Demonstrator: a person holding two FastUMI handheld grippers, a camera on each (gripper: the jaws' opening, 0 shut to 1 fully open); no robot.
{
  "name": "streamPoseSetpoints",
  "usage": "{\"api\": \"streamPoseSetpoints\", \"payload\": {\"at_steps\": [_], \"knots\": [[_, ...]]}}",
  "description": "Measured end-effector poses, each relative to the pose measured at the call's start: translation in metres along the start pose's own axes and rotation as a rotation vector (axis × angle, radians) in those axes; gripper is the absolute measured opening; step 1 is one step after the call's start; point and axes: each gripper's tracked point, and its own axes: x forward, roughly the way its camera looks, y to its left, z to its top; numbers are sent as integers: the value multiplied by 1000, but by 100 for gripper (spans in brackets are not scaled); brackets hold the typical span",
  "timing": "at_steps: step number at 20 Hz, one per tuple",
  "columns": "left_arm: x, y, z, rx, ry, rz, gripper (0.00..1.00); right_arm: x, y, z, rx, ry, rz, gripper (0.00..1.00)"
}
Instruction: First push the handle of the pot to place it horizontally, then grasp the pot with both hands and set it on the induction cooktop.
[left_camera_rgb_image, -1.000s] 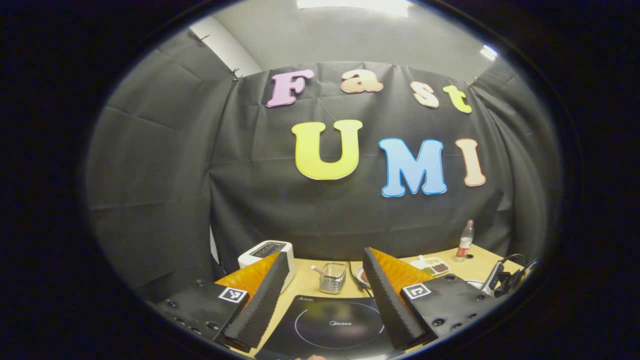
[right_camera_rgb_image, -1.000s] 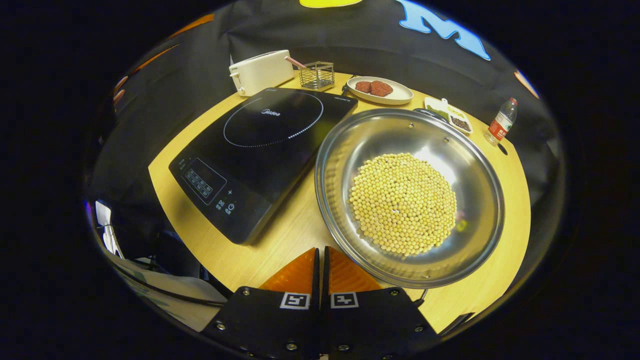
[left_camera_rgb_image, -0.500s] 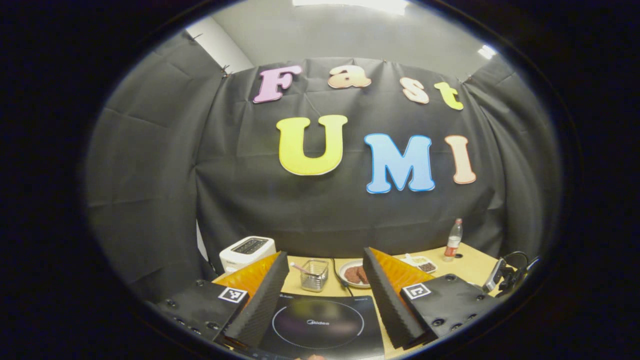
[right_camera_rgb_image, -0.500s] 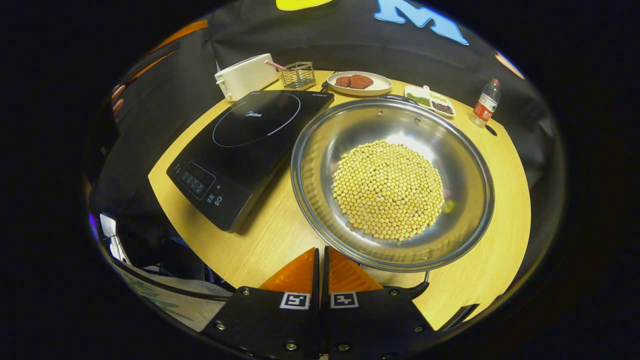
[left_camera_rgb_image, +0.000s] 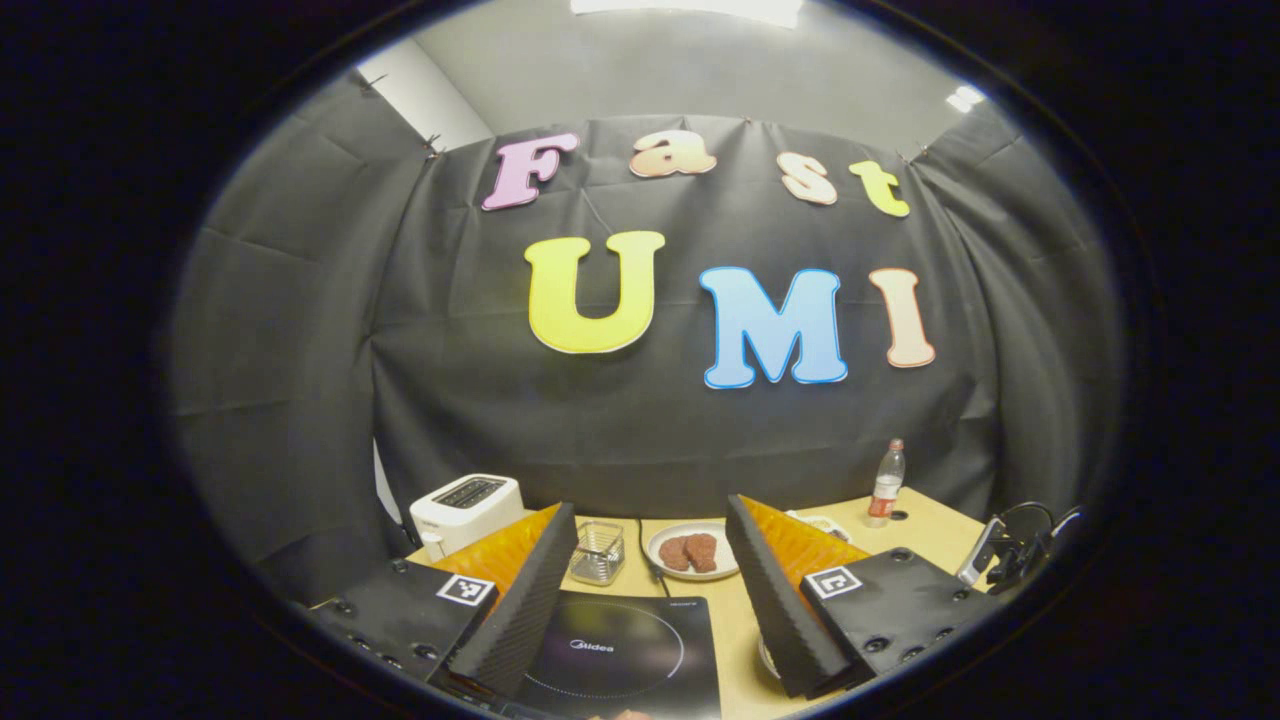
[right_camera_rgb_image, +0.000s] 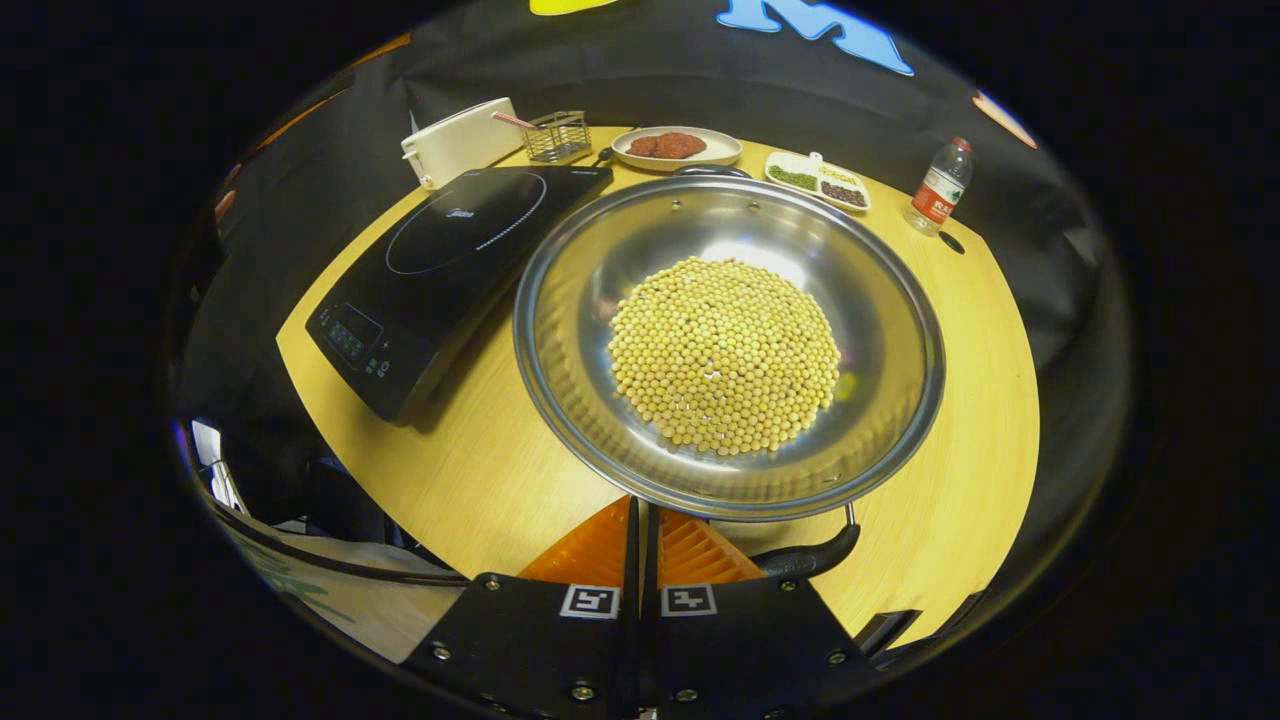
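Observation:
In the right gripper view a wide steel pot (right_camera_rgb_image: 880, 300) holding a heap of yellow beans (right_camera_rgb_image: 725, 350) stands on the wooden table (right_camera_rgb_image: 480, 470). Its dark near handle (right_camera_rgb_image: 810, 555) lies just right of my right gripper (right_camera_rgb_image: 643, 508), which is shut with nothing in it, tips at the pot's near rim. The far handle (right_camera_rgb_image: 710, 170) peeks over the back rim. The black induction cooktop (right_camera_rgb_image: 450, 250) lies left of the pot. My left gripper (left_camera_rgb_image: 650, 507) hangs open above the cooktop (left_camera_rgb_image: 620, 655), holding nothing.
Along the table's back stand a white toaster (right_camera_rgb_image: 455, 150), a wire basket (right_camera_rgb_image: 557, 137), a plate of meat patties (right_camera_rgb_image: 675, 147), a divided dish (right_camera_rgb_image: 817, 180) and a plastic bottle (right_camera_rgb_image: 938, 187). The table's rounded front edge is close below the right gripper.
The right gripper has shifted to the right along the pot's near rim, so the near handle now shows beside it. The left gripper has swung rightward. The pot has not moved.

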Motion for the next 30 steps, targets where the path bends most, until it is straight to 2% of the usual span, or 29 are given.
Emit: {"api": "streamPoseSetpoints", "payload": {"at_steps": [2, 3, 10, 11, 12, 24, 30], "knots": [[2, -5, -1, -3, 2, 0, 97, -1, -11, -2, 0, 9, -16, 1], [3, -6, 0, -2, 2, 2, 100, -1, -16, -2, 0, 12, -24, 1], [9, -20, -4, -1, 12, 9, 100, -1, -53, -4, 12, 20, -73, 1], [10, -22, -4, -1, 14, 9, 97, -1, -59, -3, 17, 18, -81, 1], [11, -24, -6, -1, 16, 9, 100, -1, -65, -2, 24, 16, -89, 1], [16, -50, -14, 26, 46, 5, 97, 5, -129, 12, 82, -37, -201, 1], [22, -56, -21, 44, 67, 8, 97, 9, -163, 27, 175, -67, -230, 1]]}}
